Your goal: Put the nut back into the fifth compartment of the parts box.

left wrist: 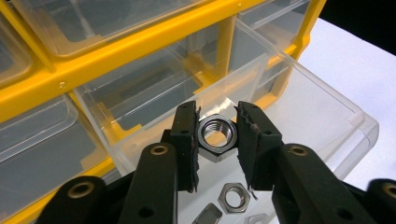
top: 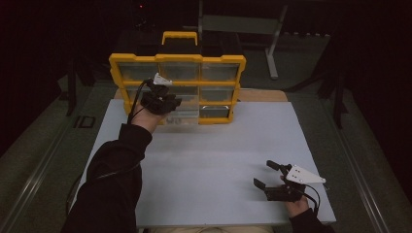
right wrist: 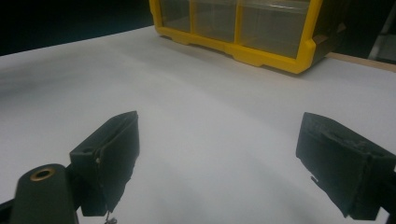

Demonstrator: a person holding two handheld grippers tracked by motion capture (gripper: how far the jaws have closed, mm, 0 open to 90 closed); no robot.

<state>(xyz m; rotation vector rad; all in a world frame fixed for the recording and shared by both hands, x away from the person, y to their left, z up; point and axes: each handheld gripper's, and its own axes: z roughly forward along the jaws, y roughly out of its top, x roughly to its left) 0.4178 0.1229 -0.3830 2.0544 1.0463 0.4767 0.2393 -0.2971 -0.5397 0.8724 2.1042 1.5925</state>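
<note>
A steel hex nut point(left wrist: 217, 135) sits clamped between the pads of my left gripper point(left wrist: 217, 113), just above a clear drawer point(left wrist: 322, 107) pulled out of the yellow parts organiser point(left wrist: 140, 46). Several more hex nuts point(left wrist: 235, 198) lie on the drawer floor below. From above, my left gripper point(top: 163, 102) is at the organiser's point(top: 177, 60) lower left drawers. My right gripper point(top: 264, 174) rests near the table's front right, jaws wide apart with nothing between them. In the right gripper view, bare white table lies between my right gripper's point(right wrist: 219, 140) jaws.
The organiser stands upright at the back of the white table point(top: 218, 160), with a yellow handle point(top: 180, 36) on top and its other clear drawers pushed in. A grey metal stand point(top: 272, 53) rises behind the table. A dark-sleeved arm point(top: 114, 179) crosses the table's left side.
</note>
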